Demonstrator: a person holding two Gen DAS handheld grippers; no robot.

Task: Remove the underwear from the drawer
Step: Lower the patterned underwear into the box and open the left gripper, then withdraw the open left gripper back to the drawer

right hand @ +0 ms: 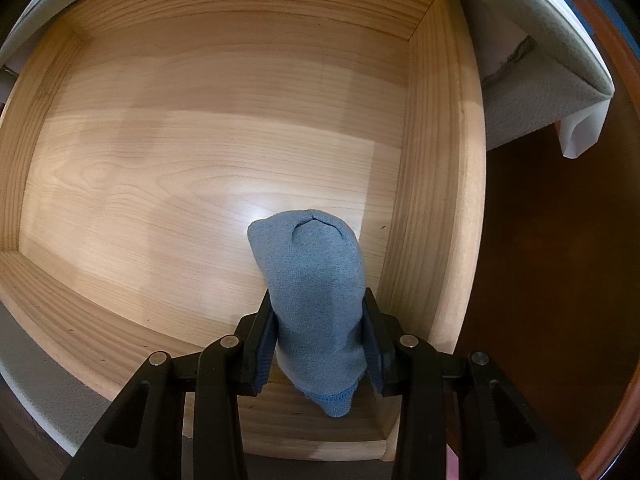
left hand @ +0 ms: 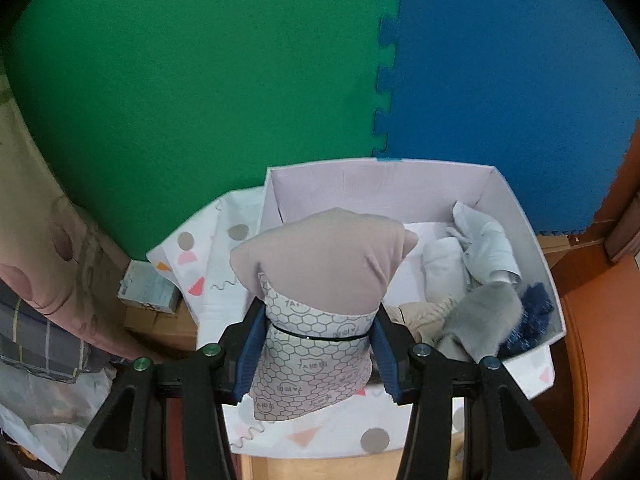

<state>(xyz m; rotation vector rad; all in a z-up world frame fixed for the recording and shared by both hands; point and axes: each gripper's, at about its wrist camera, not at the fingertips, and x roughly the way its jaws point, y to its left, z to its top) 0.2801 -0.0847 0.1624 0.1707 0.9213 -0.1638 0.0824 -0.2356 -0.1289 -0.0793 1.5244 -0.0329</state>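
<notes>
Left tool [left hand: 320,334] clamps tan underwear [left hand: 326,264] above the white box [left hand: 532,240]; release comes next. Right tool [right hand: 320,344] grips a blue pair [right hand: 316,292] over the emptied drawer [right hand: 432,160], awaiting transfer.

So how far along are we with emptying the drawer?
Nearly done. Several garments already lie in the white box. The left gripper holds a beige pair just before the box; the right gripper holds a blue pair over the wooden drawer, which shows nothing else. Both remain to be dropped.
</notes>
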